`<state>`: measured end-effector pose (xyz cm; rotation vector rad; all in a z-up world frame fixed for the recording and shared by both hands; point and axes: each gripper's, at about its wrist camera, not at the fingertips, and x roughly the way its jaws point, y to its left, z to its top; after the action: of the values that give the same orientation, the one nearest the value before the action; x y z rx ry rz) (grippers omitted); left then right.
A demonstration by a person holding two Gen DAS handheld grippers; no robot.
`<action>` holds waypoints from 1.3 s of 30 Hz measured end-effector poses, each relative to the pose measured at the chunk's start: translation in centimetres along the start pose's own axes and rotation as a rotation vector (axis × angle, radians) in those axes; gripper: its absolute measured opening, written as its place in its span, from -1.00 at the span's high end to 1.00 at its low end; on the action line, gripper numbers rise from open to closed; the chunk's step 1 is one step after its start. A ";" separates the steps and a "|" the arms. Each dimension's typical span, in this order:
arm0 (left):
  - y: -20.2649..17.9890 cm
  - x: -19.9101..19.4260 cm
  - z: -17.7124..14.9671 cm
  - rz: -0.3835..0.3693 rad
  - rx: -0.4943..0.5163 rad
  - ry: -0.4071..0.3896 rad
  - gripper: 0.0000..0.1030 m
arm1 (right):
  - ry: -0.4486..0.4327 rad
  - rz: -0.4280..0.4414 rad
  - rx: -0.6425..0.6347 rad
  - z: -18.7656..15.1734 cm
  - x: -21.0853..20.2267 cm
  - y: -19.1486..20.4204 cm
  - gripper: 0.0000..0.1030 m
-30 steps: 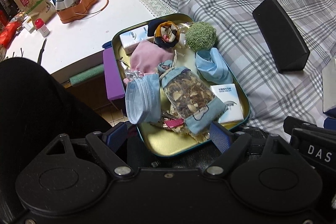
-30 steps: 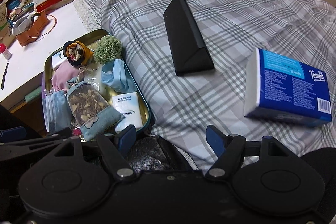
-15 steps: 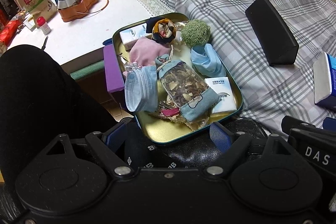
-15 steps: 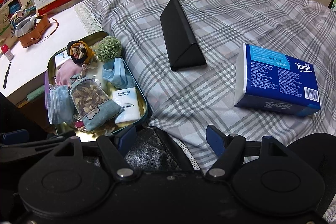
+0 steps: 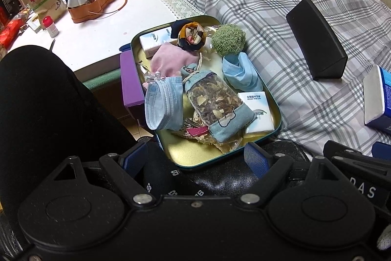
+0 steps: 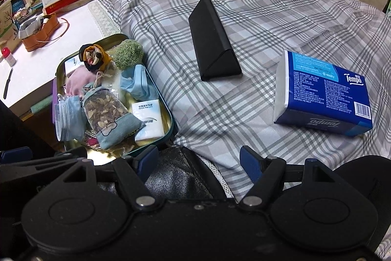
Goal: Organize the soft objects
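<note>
A gold tin tray (image 5: 193,155) rests at the near edge of the plaid bed, full of soft things. Among them are a sachet of dried petals (image 5: 212,102), two blue face masks (image 5: 163,102) (image 5: 240,72), a pink cloth (image 5: 171,60), a green fuzzy ball (image 5: 228,39), a patterned scrunchie (image 5: 189,34) and small white tissue packs (image 5: 259,111). My left gripper (image 5: 195,160) hangs open just short of the tray's near rim, holding nothing. My right gripper (image 6: 199,160) is open too, over the bed edge right of the tray (image 6: 171,124), with nothing between its fingers.
A black triangular case (image 6: 212,58) and a blue Tempo tissue pack (image 6: 322,92) lie on the plaid cover (image 6: 244,4). A black shiny bag (image 6: 176,177) sits under both grippers. A person's black-clad leg (image 5: 48,102) fills the left. A white desk (image 5: 97,36) with clutter stands beyond.
Both views have drawn back a little from the bed, so the tray looks slightly farther and the blue tissue pack shows more. Both grippers' jaws stay as wide as before.
</note>
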<state>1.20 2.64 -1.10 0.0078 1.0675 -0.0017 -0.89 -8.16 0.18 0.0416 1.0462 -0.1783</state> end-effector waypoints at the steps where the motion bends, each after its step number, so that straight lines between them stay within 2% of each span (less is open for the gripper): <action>1: 0.0 0.1 0.0 0.000 -0.001 0.002 -0.60 | 0.001 0.001 -0.002 0.0 0.0 0.0 -0.42; 39: -0.8 0.3 -0.1 0.005 0.008 0.025 -0.60 | 0.004 0.006 0.016 0.0 0.2 -0.6 -0.42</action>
<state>1.21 1.83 -1.41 0.0178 1.0921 -0.0014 -0.90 -8.79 0.00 0.0594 1.0488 -0.1805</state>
